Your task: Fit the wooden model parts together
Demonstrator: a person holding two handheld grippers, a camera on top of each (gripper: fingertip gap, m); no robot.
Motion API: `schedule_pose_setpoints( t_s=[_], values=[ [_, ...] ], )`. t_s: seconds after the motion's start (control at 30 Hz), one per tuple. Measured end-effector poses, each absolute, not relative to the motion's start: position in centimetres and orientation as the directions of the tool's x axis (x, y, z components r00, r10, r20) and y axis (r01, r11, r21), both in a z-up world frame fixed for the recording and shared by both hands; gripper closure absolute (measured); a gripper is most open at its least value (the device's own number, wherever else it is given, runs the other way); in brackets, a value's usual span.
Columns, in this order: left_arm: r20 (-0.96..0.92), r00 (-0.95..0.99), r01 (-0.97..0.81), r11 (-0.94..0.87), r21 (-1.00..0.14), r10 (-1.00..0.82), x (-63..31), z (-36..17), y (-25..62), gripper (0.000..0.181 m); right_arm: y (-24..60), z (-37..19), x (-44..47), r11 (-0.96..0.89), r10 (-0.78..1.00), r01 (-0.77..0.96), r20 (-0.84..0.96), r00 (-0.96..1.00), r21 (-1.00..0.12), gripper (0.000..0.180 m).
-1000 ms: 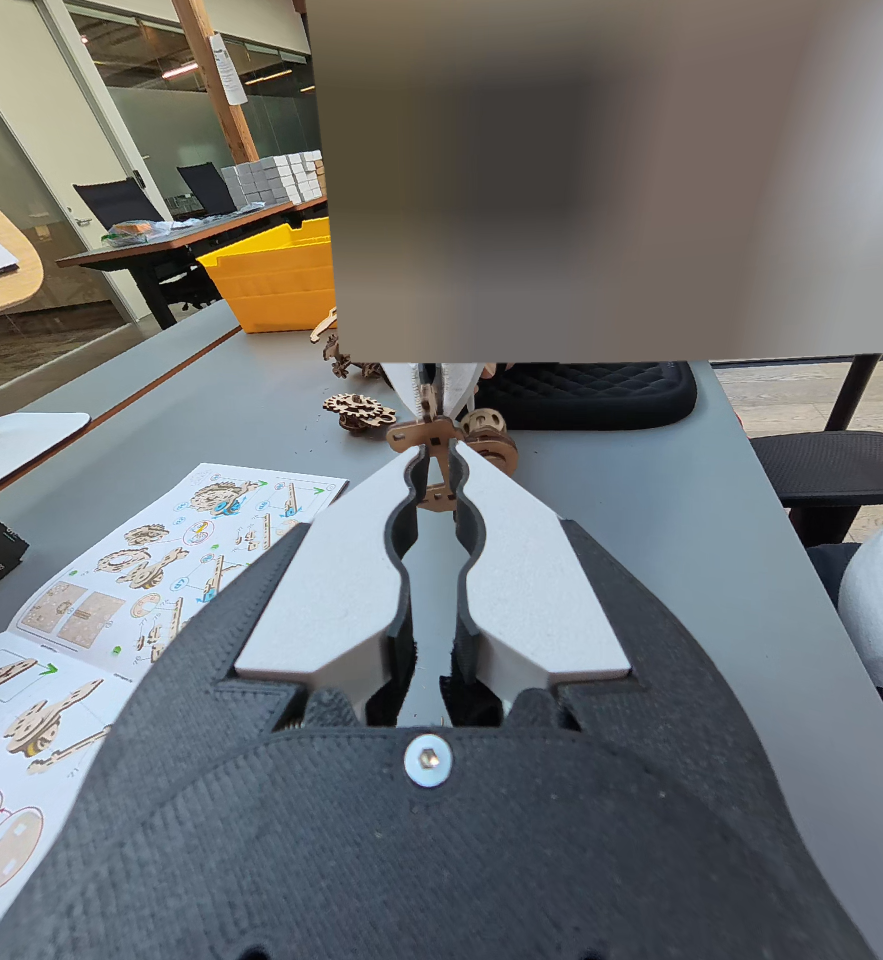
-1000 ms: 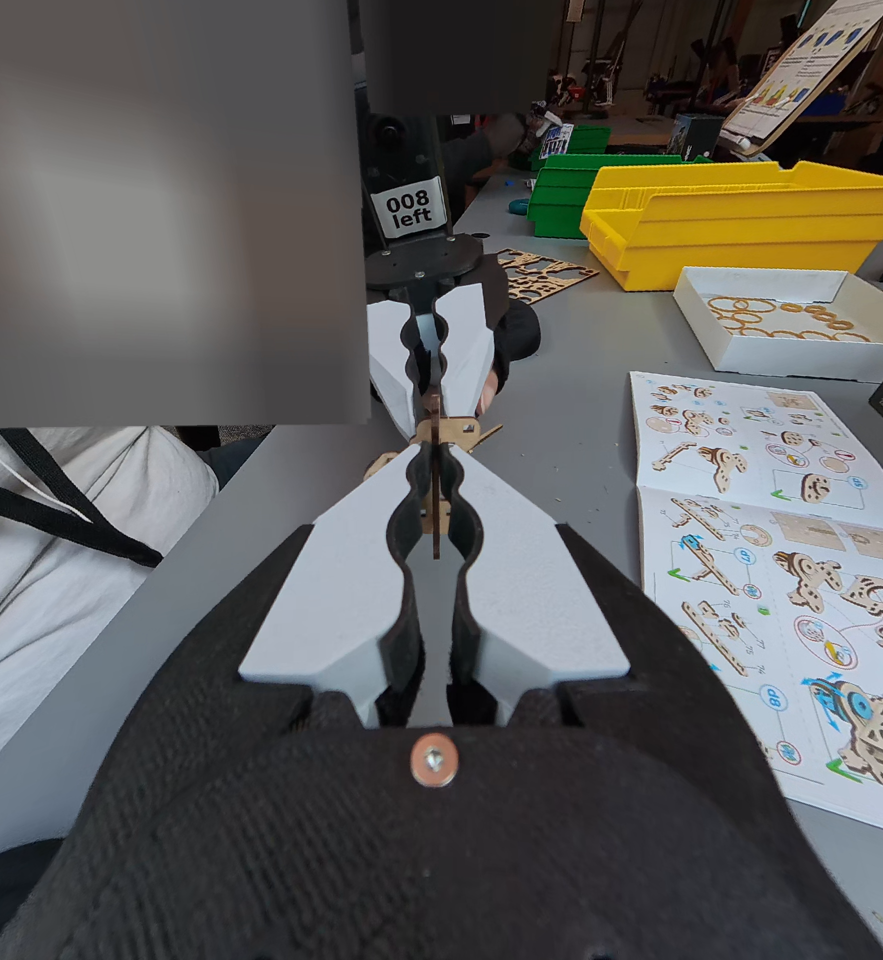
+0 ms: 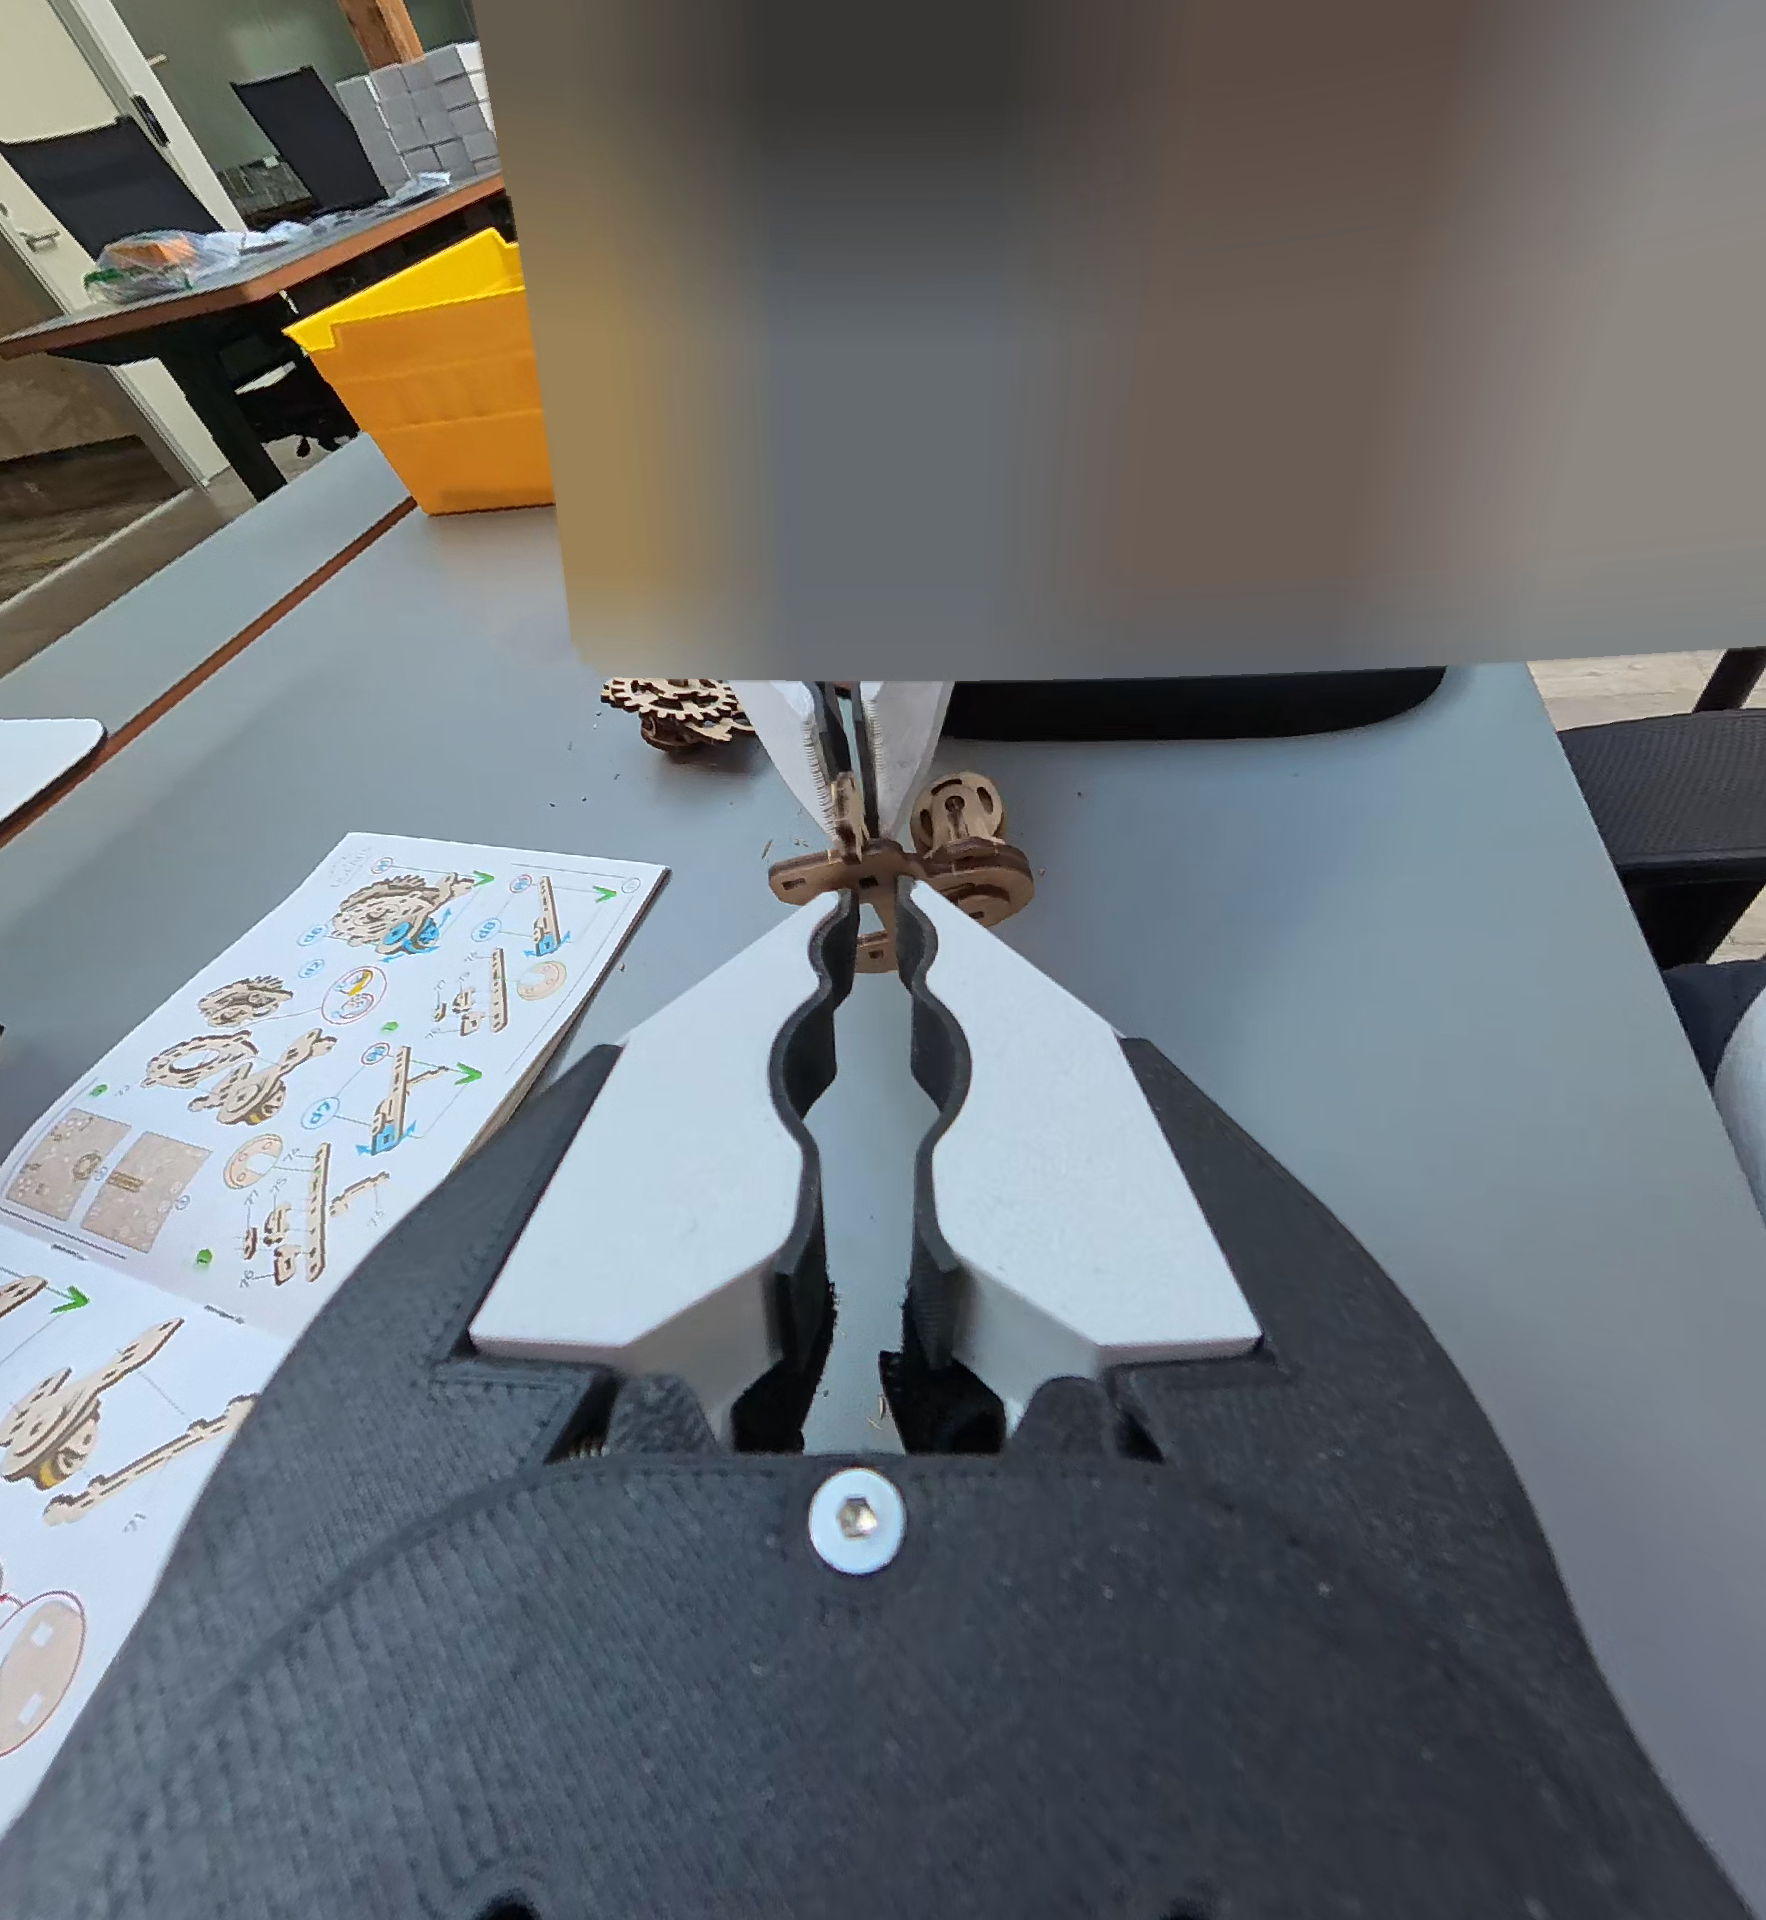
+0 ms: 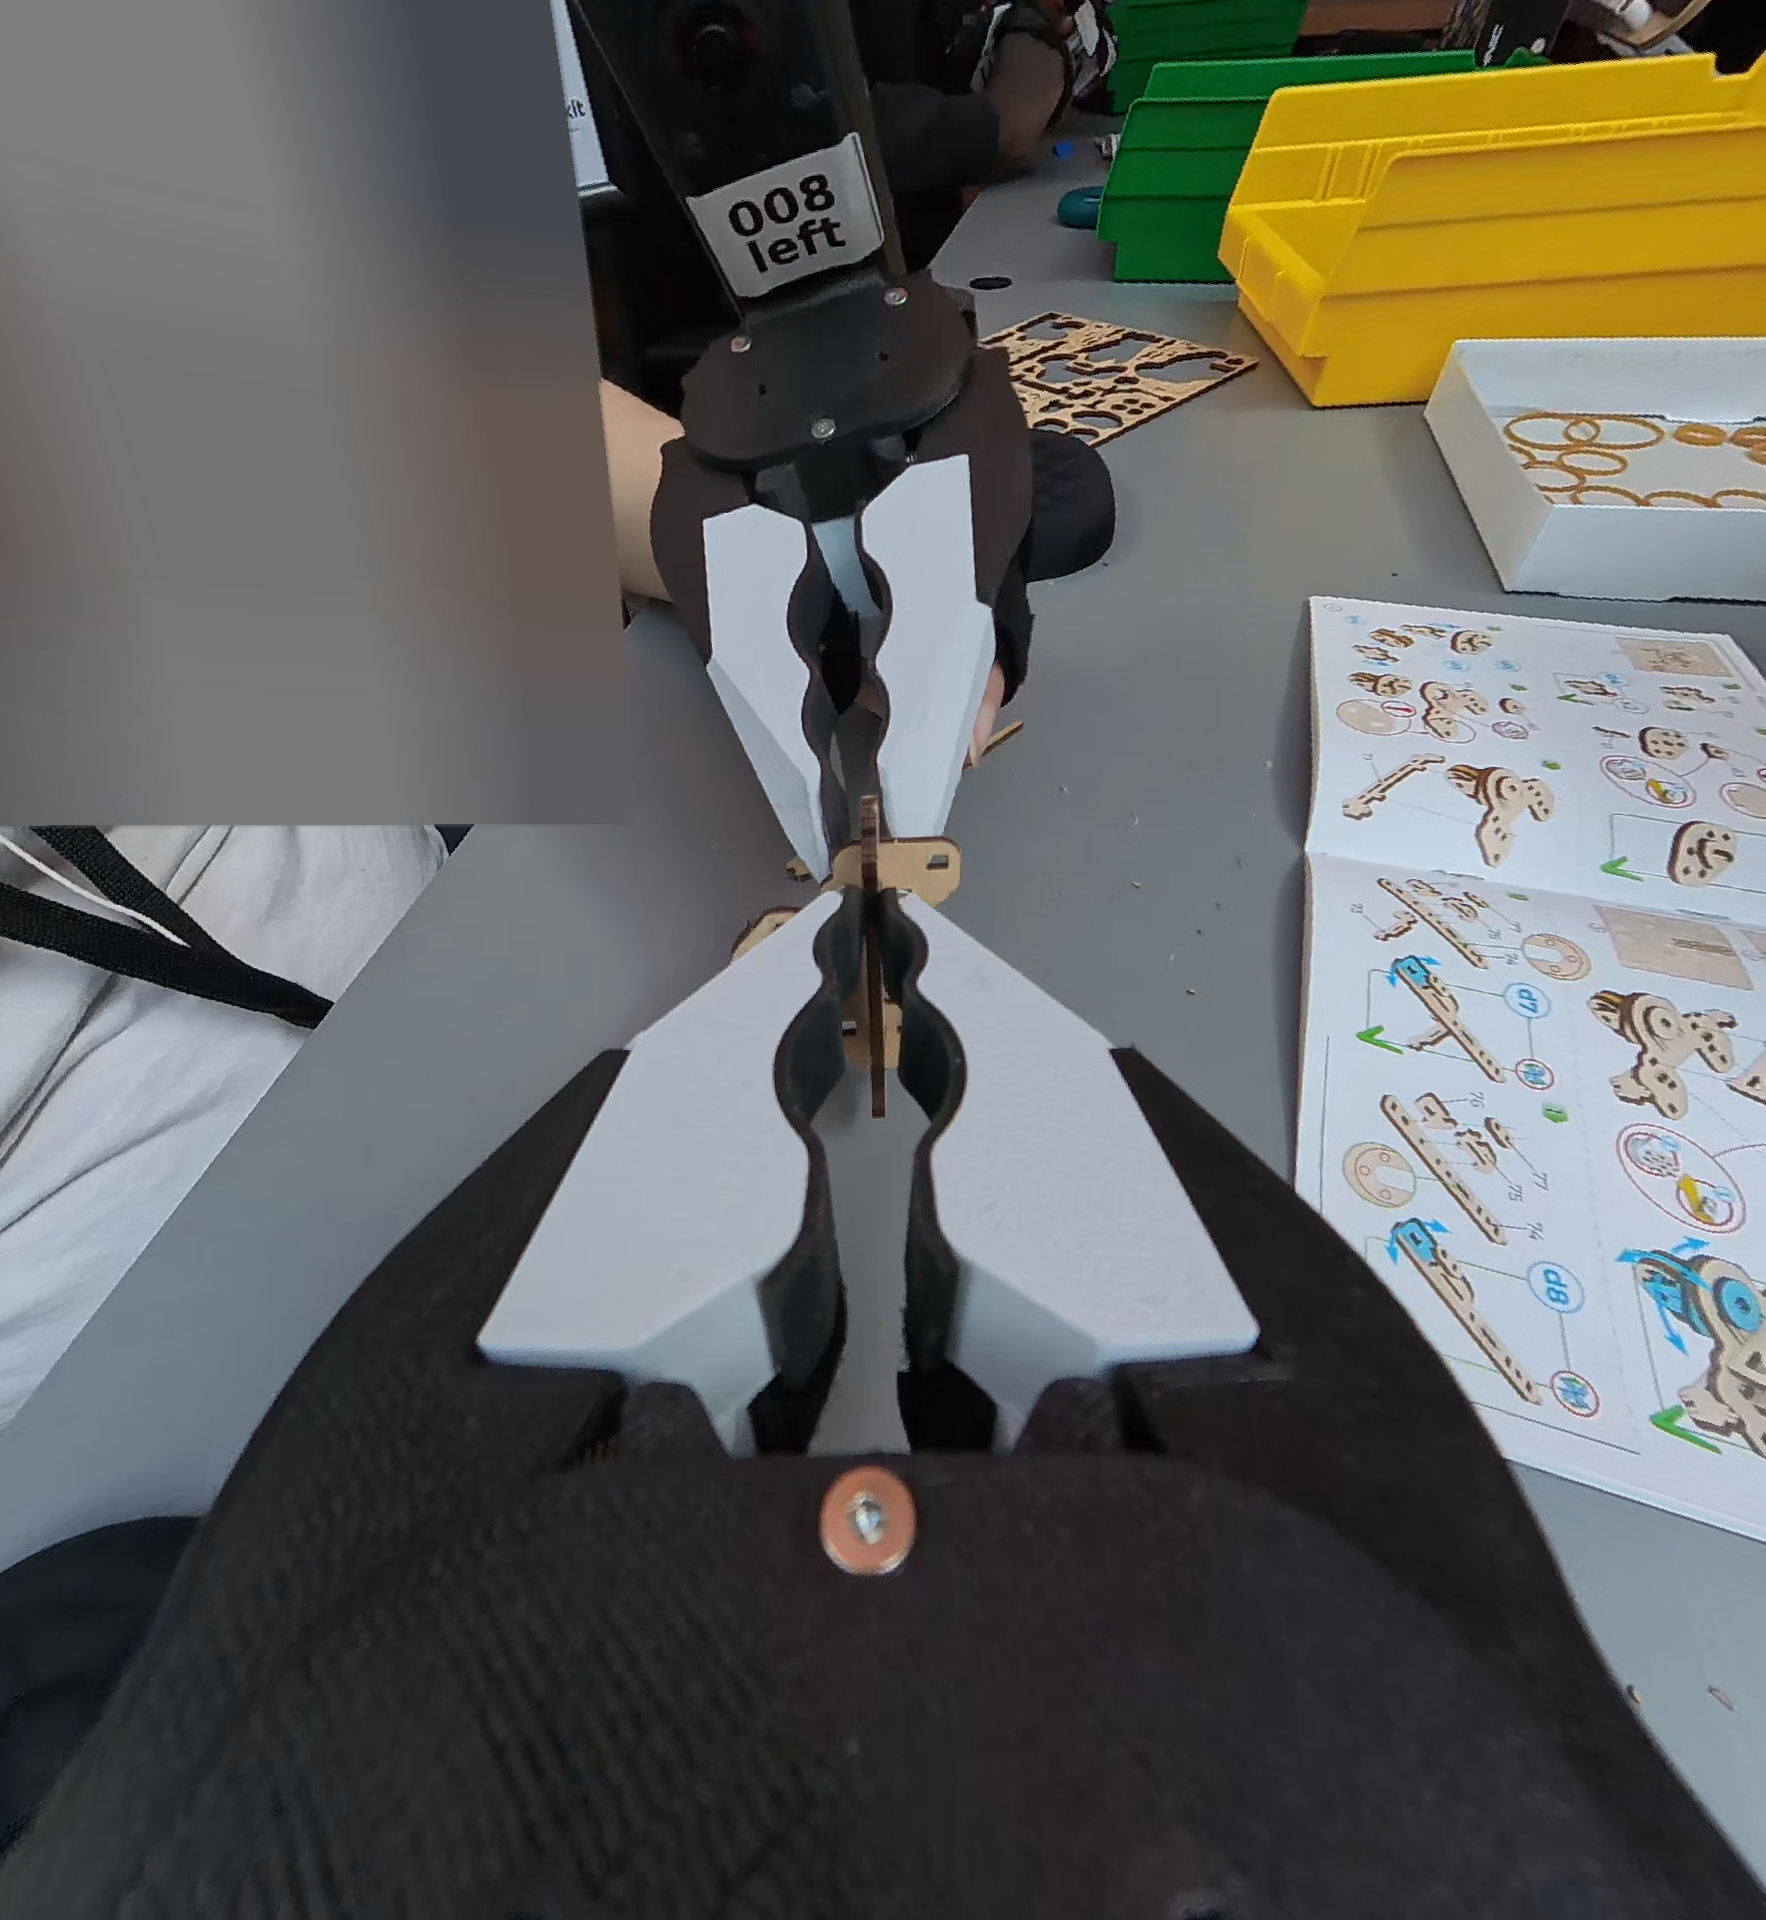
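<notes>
Wooden flat piece [image 3: 837, 871] in your closed left gripper [image 3: 871, 912] now sits crosswise against the upright piece [image 4: 871, 977] pinched by your right gripper [image 4: 866, 906], above the grey table [image 3: 1222, 1039]; press on.

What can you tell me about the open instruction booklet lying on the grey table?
The open white paper instruction booklet lies flat on the grey table, to the right of the two tools in the right wrist view and to the left in the left wrist view. It is spread at a centre fold, showing two pages of coloured assembly drawings of tan wooden parts with green arrows, blue highlights and red circles. Its far page curls up slightly. In these views neither tool touches it.
</notes>
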State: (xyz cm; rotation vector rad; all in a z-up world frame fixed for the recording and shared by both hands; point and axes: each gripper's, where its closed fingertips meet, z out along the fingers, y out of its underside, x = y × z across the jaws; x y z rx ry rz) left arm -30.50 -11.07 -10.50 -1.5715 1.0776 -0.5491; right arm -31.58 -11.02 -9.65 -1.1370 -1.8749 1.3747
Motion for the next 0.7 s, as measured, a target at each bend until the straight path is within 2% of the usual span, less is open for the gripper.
schedule_pose_setpoints(
  t_s=[0.43, 0.7],
  values=[
    [-0.210, 0.466, -0.404, 0.004, -0.915, -0.859, -29.5, -11.3, -10.6, 0.176, -10.6, -10.8, -30.4, 0.165, 0.870, 0.433, -0.077, -0.488, -0.886, 0.178],
    [-0.192, 0.461, -0.391, -0.004, -0.920, -0.867, -29.1, -11.2, -10.3, 0.177, -10.3, -10.8, -30.0, 0.158, 0.859, 0.394, -0.070, -0.507, -0.905, 0.178]
  ],
)
